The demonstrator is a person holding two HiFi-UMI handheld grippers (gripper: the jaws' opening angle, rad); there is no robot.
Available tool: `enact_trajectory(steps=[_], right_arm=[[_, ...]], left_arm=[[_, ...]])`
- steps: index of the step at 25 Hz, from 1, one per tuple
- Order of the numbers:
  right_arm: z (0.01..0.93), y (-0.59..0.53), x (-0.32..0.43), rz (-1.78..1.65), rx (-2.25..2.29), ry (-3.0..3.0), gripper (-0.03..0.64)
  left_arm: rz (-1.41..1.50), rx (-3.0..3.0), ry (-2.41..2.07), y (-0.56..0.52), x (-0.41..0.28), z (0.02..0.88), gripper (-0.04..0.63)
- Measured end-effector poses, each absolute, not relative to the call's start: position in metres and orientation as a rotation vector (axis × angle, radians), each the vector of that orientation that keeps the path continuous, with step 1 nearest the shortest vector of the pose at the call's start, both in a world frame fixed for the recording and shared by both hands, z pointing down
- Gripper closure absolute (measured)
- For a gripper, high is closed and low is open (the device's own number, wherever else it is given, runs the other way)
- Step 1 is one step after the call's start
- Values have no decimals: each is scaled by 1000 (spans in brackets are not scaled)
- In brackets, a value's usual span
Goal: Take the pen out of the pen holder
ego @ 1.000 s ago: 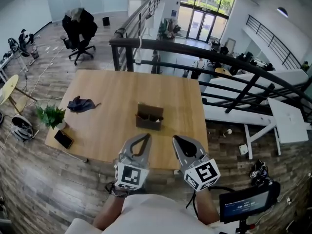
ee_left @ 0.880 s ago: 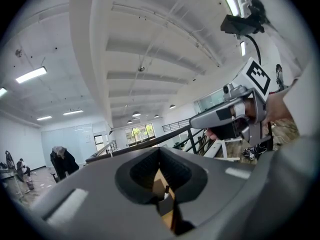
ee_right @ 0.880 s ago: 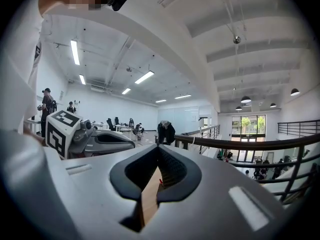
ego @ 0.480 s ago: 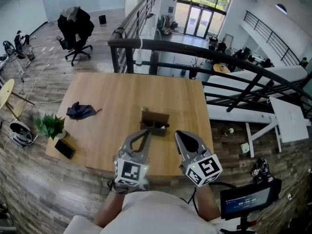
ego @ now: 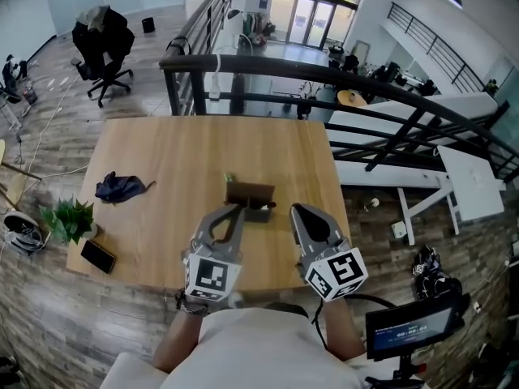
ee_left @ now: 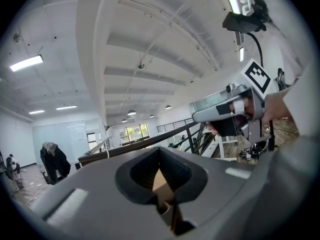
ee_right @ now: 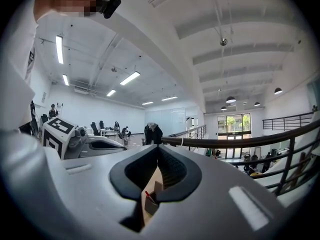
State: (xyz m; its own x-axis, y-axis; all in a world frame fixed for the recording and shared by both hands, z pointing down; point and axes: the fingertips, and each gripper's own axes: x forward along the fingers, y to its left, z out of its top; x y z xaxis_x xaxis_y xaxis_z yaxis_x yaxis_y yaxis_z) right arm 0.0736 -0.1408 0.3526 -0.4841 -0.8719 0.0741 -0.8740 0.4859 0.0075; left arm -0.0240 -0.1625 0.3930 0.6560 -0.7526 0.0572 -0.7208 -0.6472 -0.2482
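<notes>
A brown pen holder (ego: 250,193) stands on the wooden table (ego: 178,152), near its front edge. A pen with a green end (ego: 229,177) sticks up at the holder's left side. My left gripper (ego: 238,210) is shut and empty, its tips just in front of the holder's left part. The right gripper (ego: 297,210) is shut too, slightly right of the holder and apart from it. In the right gripper view, the holder (ee_right: 151,204) and a red pen tip (ee_right: 148,195) show through the gap of the closed jaws. The left gripper view shows only a sliver of table between its jaws.
A dark blue cloth (ego: 117,188), a potted plant (ego: 69,220) and a black phone (ego: 101,256) lie at the table's left side. A black railing (ego: 324,75) runs behind the table. A screen on a stand (ego: 409,324) is at my lower right.
Both grippers have come forward to the pen holder, so the left tips now sit right at it. Both stayed shut. The head camera shifted a little.
</notes>
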Motion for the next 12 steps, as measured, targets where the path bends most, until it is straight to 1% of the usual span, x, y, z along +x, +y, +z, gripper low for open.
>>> enact_trajectory(steps=[12], right_arm=[[370, -143, 67, 59, 1505, -2605, 597]], left_arm=[[-282, -2734, 1197, -161, -24, 413, 595]])
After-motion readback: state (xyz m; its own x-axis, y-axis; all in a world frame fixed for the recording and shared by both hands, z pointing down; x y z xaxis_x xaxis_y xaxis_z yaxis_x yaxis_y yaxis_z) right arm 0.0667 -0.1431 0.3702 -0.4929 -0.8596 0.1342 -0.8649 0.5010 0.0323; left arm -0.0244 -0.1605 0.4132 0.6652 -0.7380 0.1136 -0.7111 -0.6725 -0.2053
